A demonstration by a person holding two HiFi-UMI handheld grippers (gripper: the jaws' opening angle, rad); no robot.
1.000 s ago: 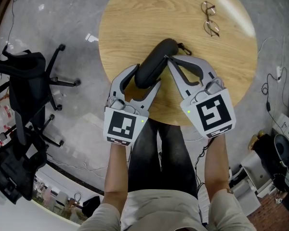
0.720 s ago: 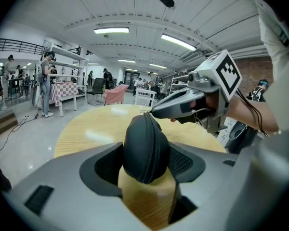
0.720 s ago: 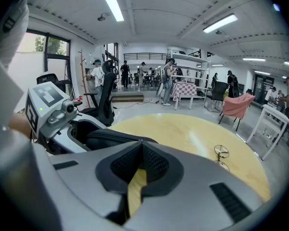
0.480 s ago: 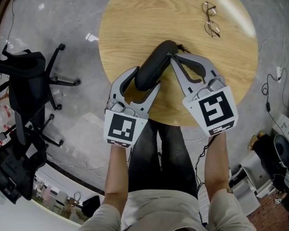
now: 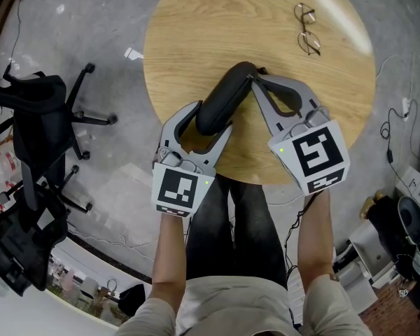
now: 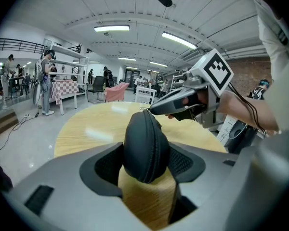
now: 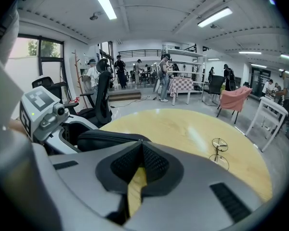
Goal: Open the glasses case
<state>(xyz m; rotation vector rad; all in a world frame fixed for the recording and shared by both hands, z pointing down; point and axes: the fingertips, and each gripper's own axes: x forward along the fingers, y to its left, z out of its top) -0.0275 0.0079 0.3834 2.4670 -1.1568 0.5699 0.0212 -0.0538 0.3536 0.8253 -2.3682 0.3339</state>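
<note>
left gripper (image 5: 211, 116) clamped on glasses case (image 5: 220, 100) mid-frame on the round table (image 5: 196, 19), right gripper (image 5: 253, 78) pinched shut at its upper end, pull not discernible; risk: tips slip off zipper (image 6: 155, 146), or case twists out of the clamp.

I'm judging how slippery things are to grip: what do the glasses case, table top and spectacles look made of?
The glasses case: matte black, probably a fabric-covered hard shell; a zipper seam runs round it. The table top: light wood or wood-look laminate, with grain and glossy reflections. The spectacles: thin wire frame, likely metal, clear lenses.
</note>
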